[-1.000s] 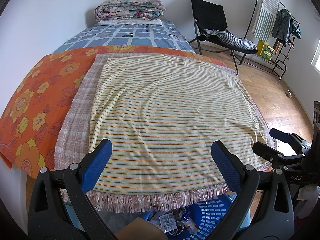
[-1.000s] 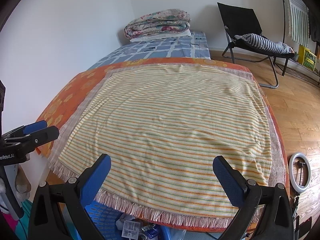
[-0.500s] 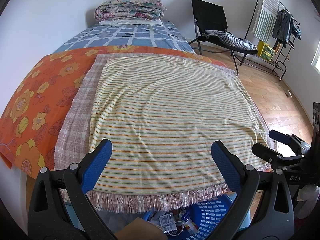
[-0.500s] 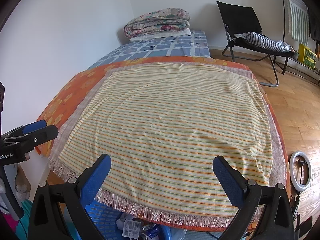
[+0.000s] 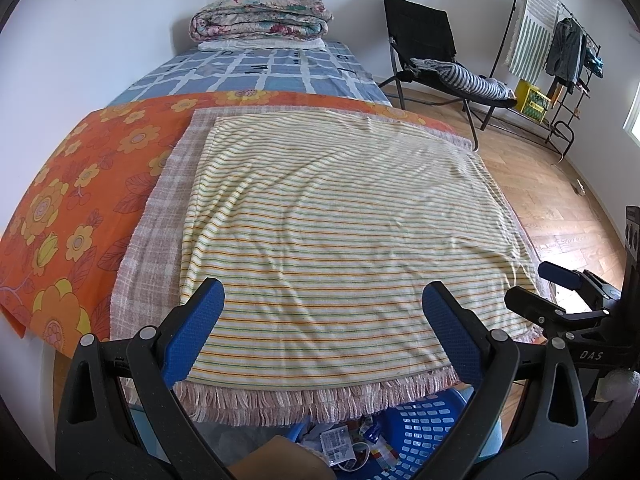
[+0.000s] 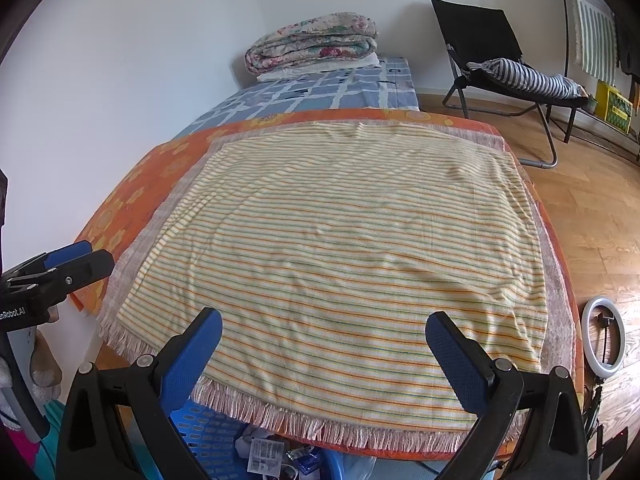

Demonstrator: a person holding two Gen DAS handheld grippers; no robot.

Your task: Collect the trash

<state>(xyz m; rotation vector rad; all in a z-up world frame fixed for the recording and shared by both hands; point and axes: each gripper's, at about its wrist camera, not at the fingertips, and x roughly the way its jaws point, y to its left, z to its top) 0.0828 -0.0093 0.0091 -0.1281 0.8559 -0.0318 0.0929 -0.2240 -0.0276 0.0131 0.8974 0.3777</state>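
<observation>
yellow striped woven cloth [image 5: 340, 232]: matt, fringed | blue perforated plastic basket [image 5: 420, 436]: smooth | wooden plank floor [image 6: 592, 208]: glossy

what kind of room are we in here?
Most likely a bedroom in a home: a bed with a folded quilt at its head, a folding chair and a clothes rack on a wood floor.
</observation>
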